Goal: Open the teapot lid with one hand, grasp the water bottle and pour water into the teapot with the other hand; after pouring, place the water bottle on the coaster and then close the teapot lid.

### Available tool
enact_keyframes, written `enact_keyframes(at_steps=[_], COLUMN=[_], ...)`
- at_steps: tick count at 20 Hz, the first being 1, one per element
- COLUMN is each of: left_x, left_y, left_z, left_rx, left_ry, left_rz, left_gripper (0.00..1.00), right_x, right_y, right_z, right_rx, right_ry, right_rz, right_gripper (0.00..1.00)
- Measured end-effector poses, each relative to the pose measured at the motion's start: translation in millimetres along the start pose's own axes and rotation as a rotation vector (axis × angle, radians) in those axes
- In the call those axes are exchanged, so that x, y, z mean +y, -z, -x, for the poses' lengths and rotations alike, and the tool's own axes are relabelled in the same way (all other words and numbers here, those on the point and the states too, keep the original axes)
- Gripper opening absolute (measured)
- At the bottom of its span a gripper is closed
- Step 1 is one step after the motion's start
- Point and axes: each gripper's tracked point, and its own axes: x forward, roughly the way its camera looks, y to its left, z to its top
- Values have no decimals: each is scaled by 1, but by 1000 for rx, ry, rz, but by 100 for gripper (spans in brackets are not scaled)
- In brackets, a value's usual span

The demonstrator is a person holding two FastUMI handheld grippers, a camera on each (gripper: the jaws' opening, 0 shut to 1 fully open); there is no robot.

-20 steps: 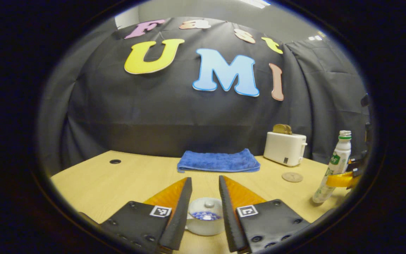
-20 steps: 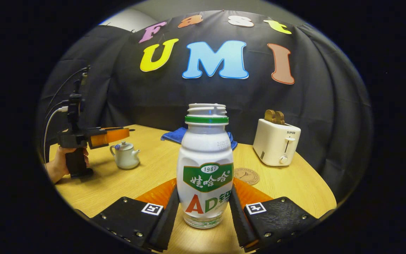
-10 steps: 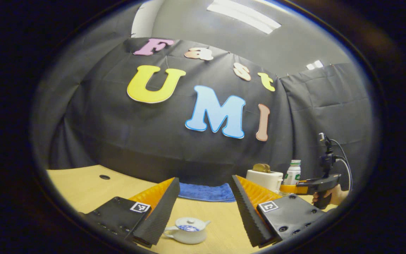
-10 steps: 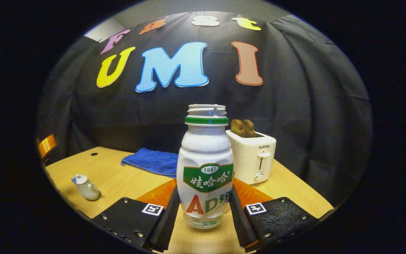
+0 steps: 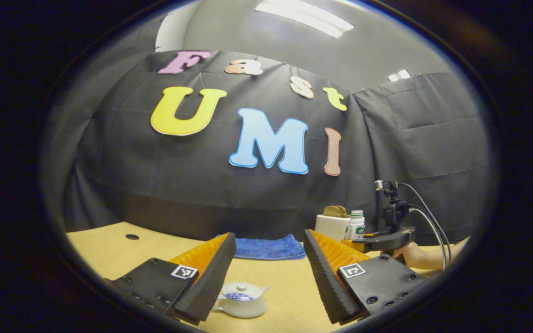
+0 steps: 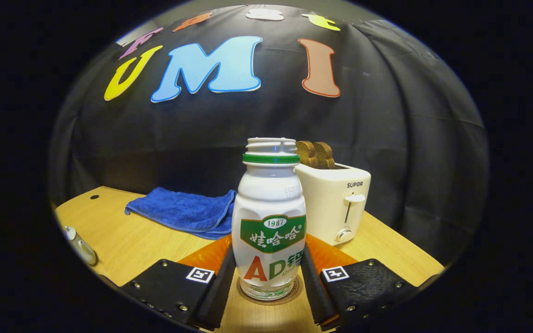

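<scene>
The white water bottle (image 6: 270, 217) with a green label stands upright and uncapped between my right gripper's (image 6: 269, 252) fingers, which press on both its sides. Its base sits over the round brown coaster (image 6: 293, 292); I cannot tell if it rests on it. In the left gripper view the same bottle (image 5: 355, 225) shows far right, with a hand behind it. My left gripper (image 5: 269, 238) is open and empty, raised above and behind the small white teapot (image 5: 241, 300), whose lid is on. The teapot (image 6: 79, 245) also sits at the far left edge of the right gripper view.
A white toaster (image 6: 336, 203) with bread in its slots stands just behind the bottle, close to the coaster. A folded blue towel (image 6: 183, 212) lies at the back of the wooden table (image 6: 132, 245). A small round hole (image 5: 132, 237) is in the table's far left.
My left gripper has risen and drawn back from the teapot, fingers wider apart. My right gripper carried the bottle to the right, toward the toaster, and now holds it over the coaster.
</scene>
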Motion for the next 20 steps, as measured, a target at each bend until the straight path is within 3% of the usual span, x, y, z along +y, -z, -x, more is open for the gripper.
enact_keyframes(at_steps=[7, 9, 10, 11, 16, 20], left_x=[0, -2, -2, -2, -3, -5], left_y=[5, 6, 5, 4, 7, 14], left_z=[-1, -2, -2, -2, -2, -3], left_rx=[15, 16, 16, 15, 16, 31], left_ry=[4, 6, 9, 11, 13, 19], left_rz=[0, 5, 7, 11, 12, 26], left_gripper=[98, 98, 99, 98, 99, 98], right_x=[-2, -8, -11, -11, -4, -4], right_y=[3, -5, -12, -20, -42, -48], right_z=[-5, -6, -3, 2, 32, 86], right_rx=[-1, -15, -34, -56, -88, -121], right_ry=[14, 50, 54, 50, 21, 19], right_rz=[-21, -19, -18, -18, -14, -59], right_gripper=[71, 76, 83, 94, 94, 94])
